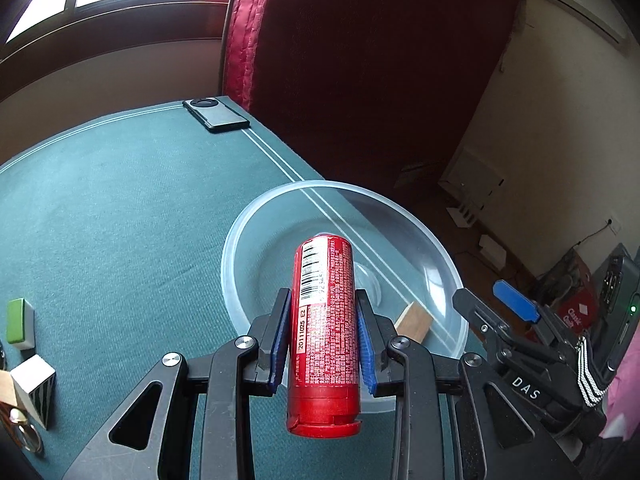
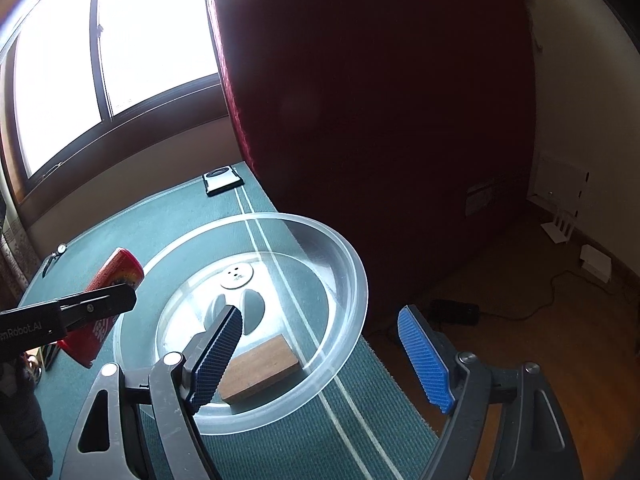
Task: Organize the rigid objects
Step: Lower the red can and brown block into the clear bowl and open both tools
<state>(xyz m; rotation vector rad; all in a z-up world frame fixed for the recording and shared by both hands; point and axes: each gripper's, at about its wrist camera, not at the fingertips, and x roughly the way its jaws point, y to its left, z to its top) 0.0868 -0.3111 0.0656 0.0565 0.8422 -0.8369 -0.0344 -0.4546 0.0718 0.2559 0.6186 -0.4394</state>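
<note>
The left tool (image 1: 323, 340) is clamping one red canister (image 1: 323, 320) between its blue pads (image 1: 280, 340), lengthwise along the fingers, with the capped end sticking back toward the handle and the barcoded end pointing out ahead. It is being carried over the near rim of the clear plastic bowl (image 1: 240, 232), which looks like the collecting place for the loose pieces, so my guess is the canister is about to be lowered in. Gripping it by the middle is keeping it balanced and leaving the front end free to go down first.

The right tool (image 2: 320, 360) is hanging with its jaws spread wide and nothing between them, poised just above the bowl (image 2: 352, 272); directly beyond its left finger one wooden block (image 2: 260, 368) is lying flat on the bowl's floor, near the rim closest to the tool. That block seems to be the only thing sorted so far.

Off to the left tool's left, on the green counter (image 1: 120, 208), I am counting one green-and-white tile (image 1: 20, 324), one white block with a striped face (image 1: 34, 384), and a metal ring (image 1: 28, 436) at the frame edge that I cannot make out fully. Far ahead of both tools one dark phone (image 1: 216, 114) is lying at the counter's back corner, well apart from the bowl
</note>
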